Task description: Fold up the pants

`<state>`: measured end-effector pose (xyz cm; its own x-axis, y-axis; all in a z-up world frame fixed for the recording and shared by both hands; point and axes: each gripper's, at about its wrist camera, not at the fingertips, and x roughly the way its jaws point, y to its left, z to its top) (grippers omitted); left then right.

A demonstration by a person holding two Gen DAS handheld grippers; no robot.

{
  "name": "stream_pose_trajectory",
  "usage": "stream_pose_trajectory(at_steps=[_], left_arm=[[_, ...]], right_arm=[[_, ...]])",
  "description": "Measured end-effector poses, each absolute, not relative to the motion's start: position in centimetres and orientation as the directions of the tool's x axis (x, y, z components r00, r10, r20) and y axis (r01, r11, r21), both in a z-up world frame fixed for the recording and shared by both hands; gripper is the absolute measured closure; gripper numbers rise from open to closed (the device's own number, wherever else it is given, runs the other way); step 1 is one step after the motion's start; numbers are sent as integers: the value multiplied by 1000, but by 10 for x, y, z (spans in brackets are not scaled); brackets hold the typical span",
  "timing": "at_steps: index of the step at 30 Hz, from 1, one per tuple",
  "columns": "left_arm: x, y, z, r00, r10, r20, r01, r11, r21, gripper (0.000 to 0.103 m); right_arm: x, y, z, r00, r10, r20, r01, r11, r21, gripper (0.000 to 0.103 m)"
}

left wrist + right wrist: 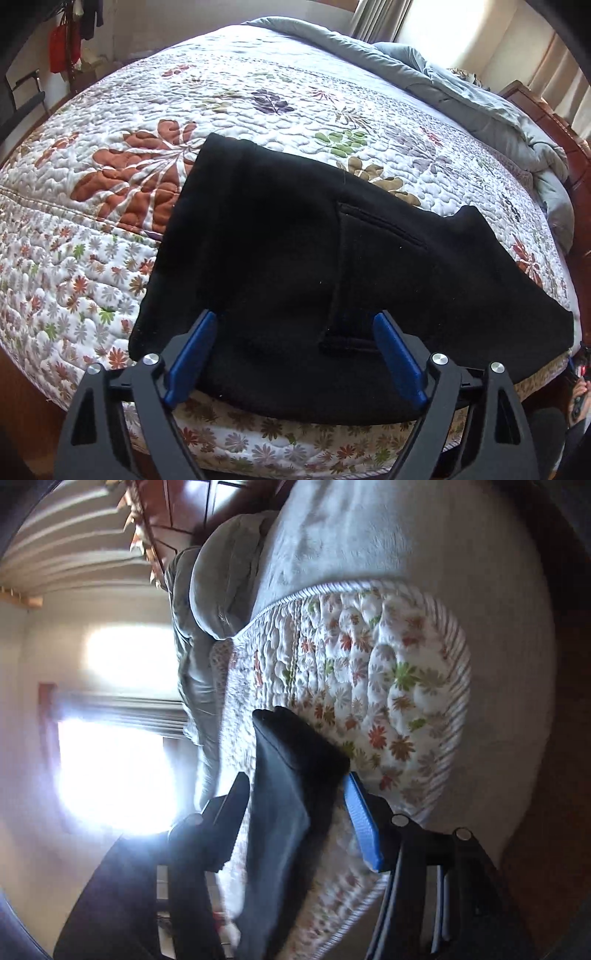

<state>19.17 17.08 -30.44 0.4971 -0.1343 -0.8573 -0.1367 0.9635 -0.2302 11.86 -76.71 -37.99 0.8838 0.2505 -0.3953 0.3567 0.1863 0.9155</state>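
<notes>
The black fleece pants (pixel 295 258) lie partly folded along the bed's (pixel 92 258) near edge. Left hand-held gripper (pixel 295 354) hovers spread above them; right hand-held gripper (pixel 299 808), jaws apart, straddles an end. Next likely: clamp and fold over.

Bed's floral quilt (pixel 258 92), black pants (pixel 295 277) at near edge, grey duvet (pixel 480 103) bunched beyond

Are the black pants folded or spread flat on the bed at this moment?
Partly folded. The black pants lie in a compact doubled shape on the quilt, not stretched full length. The left gripper is open around the near edge.
</notes>
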Motion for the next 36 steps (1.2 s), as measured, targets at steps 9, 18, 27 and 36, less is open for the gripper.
stream_pose_trajectory(at_steps=[9, 18, 27, 36], left_arm=[[191, 169, -304, 491, -124, -862, -137, 966, -217, 16], [193, 169, -305, 488, -122, -864, -137, 967, -215, 15], [194, 169, -306, 487, -125, -864, -139, 966, -218, 15], [193, 170, -306, 492, -128, -861, -139, 965, -223, 15]], right_arm=[[137, -759, -386, 887, 268, -375, 339, 171, 925, 43], [166, -751, -369, 884, 310, -349, 280, 247, 928, 47], [168, -748, -369, 857, 306, -414, 325, 302, 896, 92], [180, -732, -324, 840, 272, -470, 324, 443, 835, 93]])
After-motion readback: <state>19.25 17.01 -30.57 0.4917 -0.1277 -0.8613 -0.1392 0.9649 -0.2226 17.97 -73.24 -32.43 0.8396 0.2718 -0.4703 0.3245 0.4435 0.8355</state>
